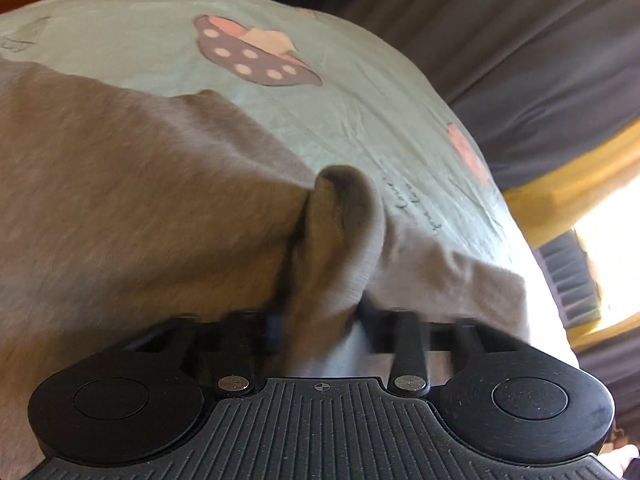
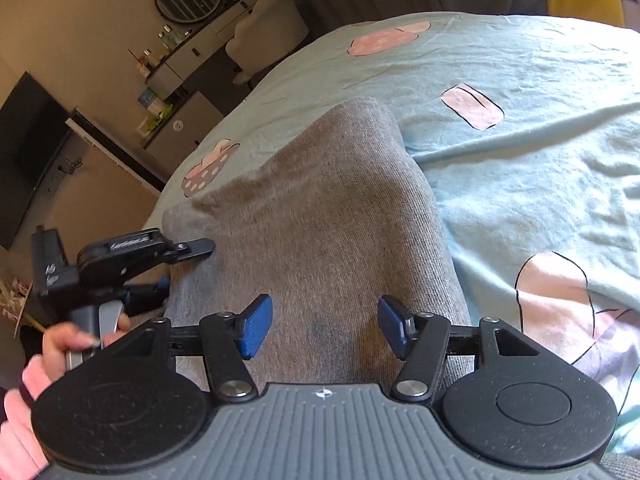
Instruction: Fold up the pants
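Left claw [image 1: 320, 312] pinches a bunched fold; right claw [image 2: 326, 328] gapes.

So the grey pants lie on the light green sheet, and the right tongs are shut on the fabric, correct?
Not quite. The right tongs stand open above the grey pants with nothing clamped, as the right wrist view shows. The pants do lie on the light green sheet.

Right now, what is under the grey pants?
The grey pants lie on a light green bedsheet printed with pink shapes. Whatever part of the sheet sits beneath them is covered.
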### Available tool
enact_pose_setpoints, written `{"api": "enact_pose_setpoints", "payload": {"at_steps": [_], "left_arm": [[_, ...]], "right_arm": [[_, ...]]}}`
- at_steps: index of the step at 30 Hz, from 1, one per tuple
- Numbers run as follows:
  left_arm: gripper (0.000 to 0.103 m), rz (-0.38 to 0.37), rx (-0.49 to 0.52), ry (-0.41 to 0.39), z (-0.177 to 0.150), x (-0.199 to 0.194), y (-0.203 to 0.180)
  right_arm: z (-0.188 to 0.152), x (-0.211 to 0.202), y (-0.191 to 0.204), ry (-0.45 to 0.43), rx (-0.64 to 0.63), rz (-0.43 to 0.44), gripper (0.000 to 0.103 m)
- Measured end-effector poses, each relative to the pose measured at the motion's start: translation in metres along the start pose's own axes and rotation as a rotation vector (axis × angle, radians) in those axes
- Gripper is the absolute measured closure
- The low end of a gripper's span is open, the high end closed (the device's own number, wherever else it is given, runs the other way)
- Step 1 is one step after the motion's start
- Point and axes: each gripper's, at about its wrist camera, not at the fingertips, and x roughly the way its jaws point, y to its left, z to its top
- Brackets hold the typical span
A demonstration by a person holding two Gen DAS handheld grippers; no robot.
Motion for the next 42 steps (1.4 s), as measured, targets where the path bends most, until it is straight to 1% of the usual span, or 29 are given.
{"api": "enact_pose_setpoints", "payload": {"at_steps": [1,2,4,6,8,9,10,11,13,14,16,19,21,22,23,24,25,27,31,33,35,38,40,42], "left_arm": [[0.081,-0.002,-0.001,0.005,0.002,-0.001,-0.003],[0.082,0.000,0.016,-0.002,0.003,-0.004,-0.007],[0.083,-0.014,0.078,-0.056,0.002,-0.021,-0.016],[0.083,-0.024,0.115,-0.102,0.005,-0.041,-0.022],[0.082,0.017,0.133,-0.140,0.008,-0.055,-0.026],[0.078,0.044,0.139,-0.156,0.009,-0.059,-0.027],[0.073,0.068,0.143,-0.157,0.009,-0.060,-0.026],[0.073,0.081,0.145,-0.142,0.009,-0.060,-0.024],[0.068,0.084,0.128,-0.109,-0.001,-0.064,-0.016],[0.066,0.073,0.119,-0.102,-0.008,-0.069,-0.010],[0.050,0.056,0.093,-0.080,-0.026,-0.080,0.003],[0.047,0.049,0.041,-0.050,-0.053,-0.088,0.020],[0.047,0.065,0.013,-0.055,-0.064,-0.092,0.031],[0.047,0.072,-0.019,-0.035,-0.069,-0.090,0.037],[0.047,0.059,-0.061,-0.007,-0.071,-0.085,0.044],[0.047,0.025,-0.107,0.024,-0.076,-0.081,0.051],[0.047,0.004,-0.129,0.039,-0.082,-0.079,0.054],[0.050,0.026,-0.107,0.037,-0.085,-0.076,0.052],[0.050,0.049,-0.048,0.056,-0.087,-0.073,0.043],[0.050,0.056,-0.046,0.064,-0.085,-0.069,0.039],[0.051,0.050,-0.070,0.061,-0.086,-0.068,0.046],[0.059,0.043,-0.100,0.050,-0.086,-0.071,0.050],[0.075,0.046,-0.105,0.037,-0.087,-0.075,0.051],[0.083,0.049,-0.107,0.026,-0.086,-0.077,0.048]], "right_arm": [[0.000,0.001,0.001,0.002,-0.004,-0.001,0.044],[0.001,0.003,0.001,0.004,-0.006,-0.005,0.044],[0.001,0.002,0.004,-0.005,-0.015,-0.004,0.044],[0.001,-0.002,0.008,-0.026,-0.031,0.002,0.044],[0.001,-0.005,0.010,-0.048,-0.043,0.011,0.044],[0.001,-0.004,0.010,-0.045,-0.038,0.017,0.044],[0.002,-0.002,0.010,-0.040,-0.030,0.013,0.044],[0.002,0.000,0.010,-0.032,-0.022,0.001,0.044],[0.003,0.002,0.008,-0.019,-0.010,-0.017,0.044],[0.003,0.002,0.007,-0.017,-0.002,-0.009,0.044],[0.002,0.000,0.004,-0.020,0.009,0.002,0.044],[0.001,0.003,0.003,-0.010,0.019,0.007,0.041],[0.002,0.004,0.004,-0.003,0.010,0.007,0.039],[0.002,0.004,0.007,-0.001,-0.001,0.006,0.038],[0.002,0.004,0.008,0.002,-0.016,0.004,0.038],[0.001,0.004,0.011,0.004,-0.033,0.000,0.038],[0.000,0.004,0.014,0.006,-0.050,-0.003,0.038],[-0.001,0.002,0.019,-0.002,-0.076,-0.019,0.038],[-0.003,0.000,0.021,-0.011,-0.091,-0.043,0.038],[-0.003,0.000,0.020,-0.013,-0.082,-0.044,0.038],[-0.002,0.001,0.019,-0.009,-0.076,-0.047,0.036],[-0.002,0.001,0.021,-0.005,-0.091,-0.057,0.035],[-0.004,0.001,0.024,-0.006,-0.111,-0.066,0.033],[-0.005,0.001,0.027,-0.009,-0.132,-0.075,0.033]]}}
